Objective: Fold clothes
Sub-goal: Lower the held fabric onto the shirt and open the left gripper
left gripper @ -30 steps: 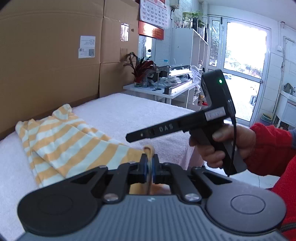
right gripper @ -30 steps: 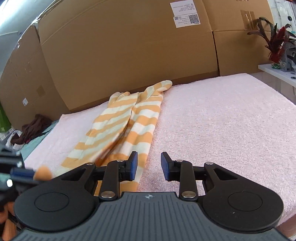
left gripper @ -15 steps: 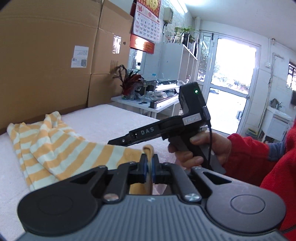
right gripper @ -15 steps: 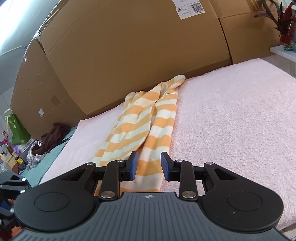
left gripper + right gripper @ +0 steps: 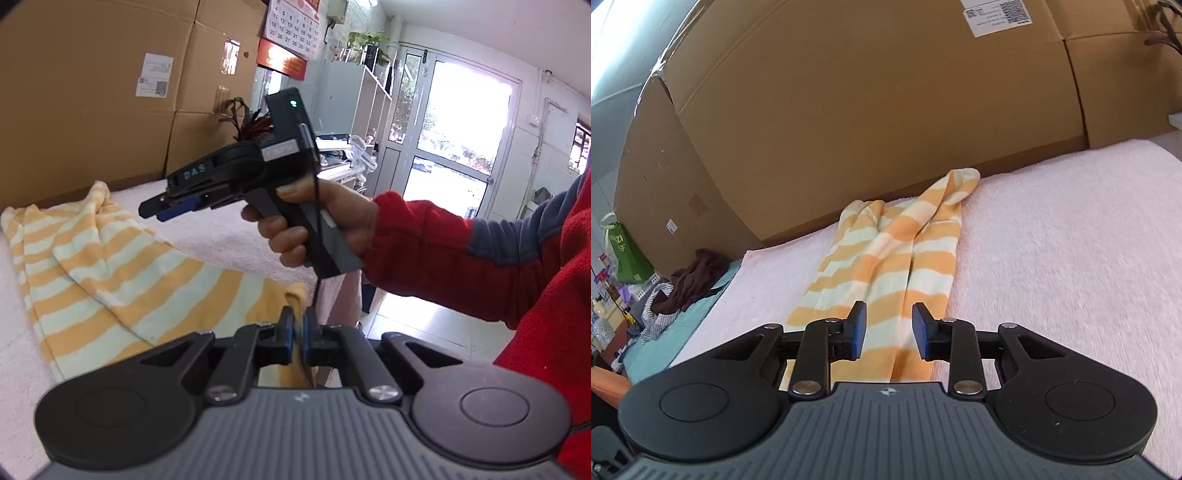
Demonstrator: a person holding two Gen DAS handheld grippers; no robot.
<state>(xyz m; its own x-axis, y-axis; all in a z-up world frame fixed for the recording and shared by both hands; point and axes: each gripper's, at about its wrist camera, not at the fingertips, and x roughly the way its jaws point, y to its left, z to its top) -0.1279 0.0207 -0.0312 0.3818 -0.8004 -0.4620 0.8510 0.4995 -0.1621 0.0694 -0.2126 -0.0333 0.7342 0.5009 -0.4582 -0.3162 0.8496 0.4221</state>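
We're in a makeshift workroom, part storeroom, part living space. Big cardboard boxes (image 5: pixel 871 122) with shipping labels line the wall behind a table spread with a pink towel (image 5: pixel 1052 240). A wall calendar (image 5: pixel 295 26) hangs above a red-leafed plant (image 5: pixel 247 122), a white shelf unit (image 5: pixel 354 99) carries potted greenery, and glazed doors (image 5: pixel 458 147) let in bright daylight over a tiled floor. Off to one side, a heap of dark clothes (image 5: pixel 690 277) and a green shopping bag (image 5: pixel 626 254).

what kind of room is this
Probably a lived-in workroom or storeroom, not a bedroom: big cardboard boxes line the wall, a wall calendar hangs near a glass door, and a striped garment lies on pink towelling.
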